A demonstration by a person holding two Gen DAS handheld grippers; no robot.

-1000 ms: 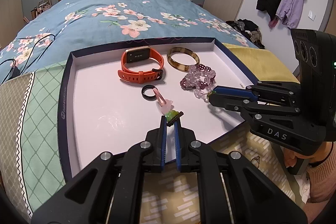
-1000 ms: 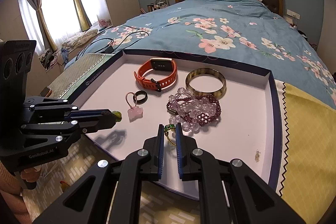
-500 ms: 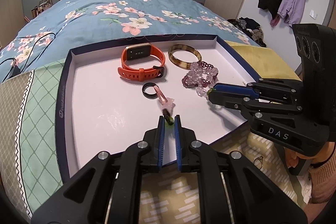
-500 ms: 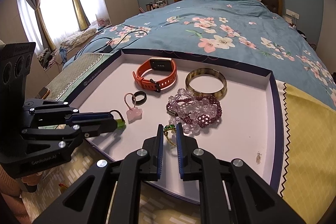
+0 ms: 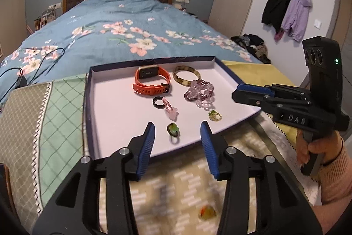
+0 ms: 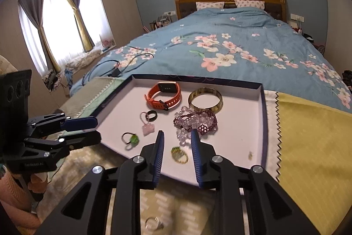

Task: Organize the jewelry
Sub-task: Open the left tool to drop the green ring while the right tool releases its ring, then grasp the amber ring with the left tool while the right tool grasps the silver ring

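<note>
A shallow white tray with a dark blue rim point(image 5: 105, 111) point(image 6: 246, 129) lies on the bed's foot. In it are an orange watch point(image 5: 151, 80) point(image 6: 165, 95), a brown bangle point(image 5: 186, 78) point(image 6: 205, 100), purple bead bracelets point(image 5: 200, 94) point(image 6: 195, 120), a black ring point(image 5: 158, 102) point(image 6: 151, 115) and a pink charm point(image 5: 172, 113) point(image 6: 148, 130). A green-stone ring point(image 5: 173, 130) point(image 6: 131, 139) lies in front of my open left gripper point(image 5: 177, 132). A gold ring with a green stone point(image 5: 214, 116) point(image 6: 179, 154) lies between the fingers of my open right gripper point(image 6: 177, 145).
A patterned cloth covers the surface below the tray; a silver ring point(image 6: 154, 224) and an orange-stone ring point(image 5: 206, 213) lie on it near me. A yellow cloth point(image 6: 308, 147) lies right of the tray. A black cable point(image 5: 17, 74) lies on the blue floral bedspread.
Both grippers have opened and pulled back. The left one let go of the green-stone ring, the right one let go of the gold ring; both rings now lie in the tray.
</note>
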